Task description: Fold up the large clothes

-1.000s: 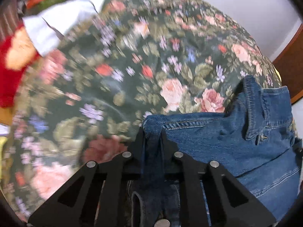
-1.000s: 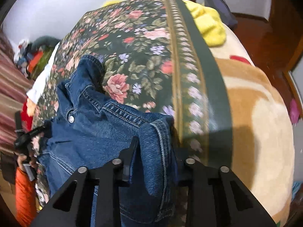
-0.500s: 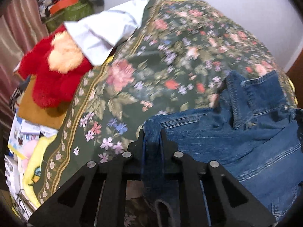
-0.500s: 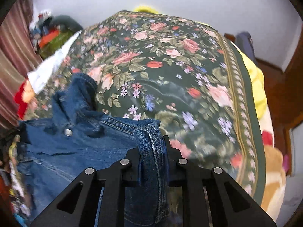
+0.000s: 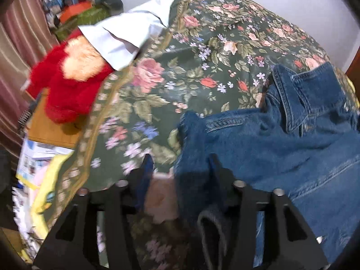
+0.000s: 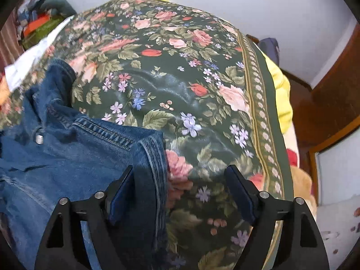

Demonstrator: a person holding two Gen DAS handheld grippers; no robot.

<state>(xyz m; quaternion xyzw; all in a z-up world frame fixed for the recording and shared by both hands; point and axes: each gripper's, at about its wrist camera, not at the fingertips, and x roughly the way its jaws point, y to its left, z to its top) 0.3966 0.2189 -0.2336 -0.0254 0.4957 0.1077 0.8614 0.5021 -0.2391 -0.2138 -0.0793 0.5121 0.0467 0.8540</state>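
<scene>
Denim jacket (image 5: 281,139): spread on the floral bedspread (image 5: 202,51), collar up toward the far side, both near corners lying between the fingers of the two tools.
Left gripper (image 5: 180,175): jaws apart, just been opening; a fold of denim between them, leaning on the right finger, not pinched.
Right gripper (image 6: 180,180): jaws wide apart, just been opening; the seamed jacket edge (image 6: 155,157) beside the left finger, free of the right one.
Risk, snagging: lifting away too flat could catch a finger under the loose denim and drag the corner out of line.
Risk, uneven lay: bunched collar and wrinkles near the button (image 6: 39,139) could be locked in by the next fold.
Risk, clutter: red plush toy (image 5: 67,83) and white cloth (image 5: 126,36) lie near; a wide sweep on that side could pull them in.
</scene>
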